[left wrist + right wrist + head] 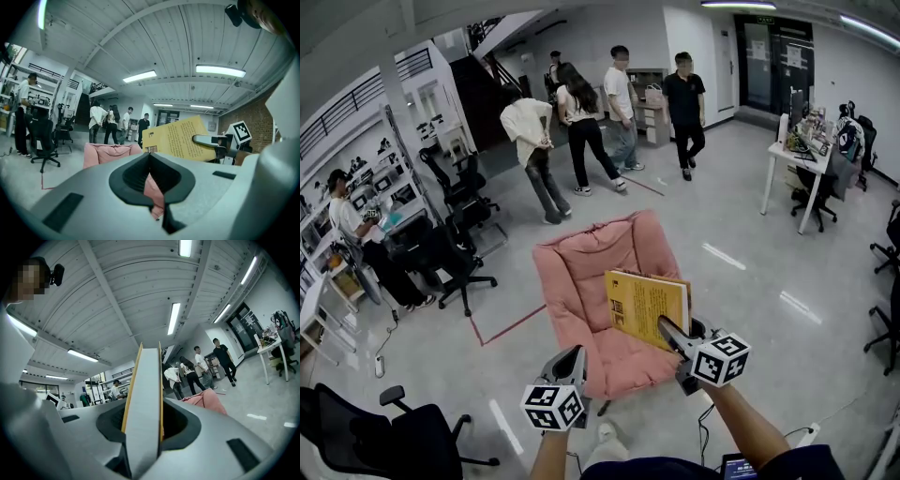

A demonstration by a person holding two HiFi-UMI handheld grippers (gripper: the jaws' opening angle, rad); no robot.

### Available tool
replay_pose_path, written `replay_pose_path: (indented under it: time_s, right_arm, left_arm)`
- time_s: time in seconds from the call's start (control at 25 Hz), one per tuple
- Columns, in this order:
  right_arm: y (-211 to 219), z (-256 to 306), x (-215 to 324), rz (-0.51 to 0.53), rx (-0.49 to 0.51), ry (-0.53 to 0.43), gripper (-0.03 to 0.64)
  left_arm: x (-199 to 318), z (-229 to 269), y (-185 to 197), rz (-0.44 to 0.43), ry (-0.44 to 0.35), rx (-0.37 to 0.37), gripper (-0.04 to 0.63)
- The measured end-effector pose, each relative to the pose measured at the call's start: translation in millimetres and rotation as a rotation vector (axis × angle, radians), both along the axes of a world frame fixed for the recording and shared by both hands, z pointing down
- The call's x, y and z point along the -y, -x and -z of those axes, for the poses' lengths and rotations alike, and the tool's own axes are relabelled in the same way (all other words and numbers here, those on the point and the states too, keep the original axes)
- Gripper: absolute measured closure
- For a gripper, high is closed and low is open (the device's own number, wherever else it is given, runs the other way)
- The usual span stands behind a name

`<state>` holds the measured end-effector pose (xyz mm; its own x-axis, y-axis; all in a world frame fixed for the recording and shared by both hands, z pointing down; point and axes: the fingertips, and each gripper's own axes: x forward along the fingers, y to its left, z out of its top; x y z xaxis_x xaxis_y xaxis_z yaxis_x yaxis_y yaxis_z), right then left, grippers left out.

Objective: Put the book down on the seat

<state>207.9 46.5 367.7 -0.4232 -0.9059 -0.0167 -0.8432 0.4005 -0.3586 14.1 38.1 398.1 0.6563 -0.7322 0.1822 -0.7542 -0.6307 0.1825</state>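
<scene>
A pink cushioned chair (581,281) stands on the grey floor just ahead of me, its seat (619,361) bare. My right gripper (667,330) is shut on a yellow book (643,302), holding it tilted above the seat's right side. In the right gripper view the book (147,376) stands edge-on between the jaws, with the chair (208,401) beyond. My left gripper (574,356) hovers over the seat's front left edge, jaws together and holding nothing. The left gripper view shows the book (176,138), the right gripper (206,139) and the chair's back (105,152).
Several people (581,122) stand on the floor behind the chair. Black office chairs (455,253) and a seated person (347,220) are at the left, another black chair (375,441) near left. A white desk (797,164) stands at the right. A red tape line (502,328) marks the floor.
</scene>
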Motion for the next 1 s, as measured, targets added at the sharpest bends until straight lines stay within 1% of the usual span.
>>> replay_pose_path:
  time_s: [0.52, 1.0]
  right_arm:
    - [12, -4, 72, 0.009, -0.009, 0.029, 0.465]
    - [47, 2, 144, -0.007, -0.017, 0.053, 0.465]
  left_arm:
    - [74, -3, 11, 0.010, 0.025, -0.025, 0.589]
    - [148, 5, 45, -0.005, 0.041, -0.036, 0.589]
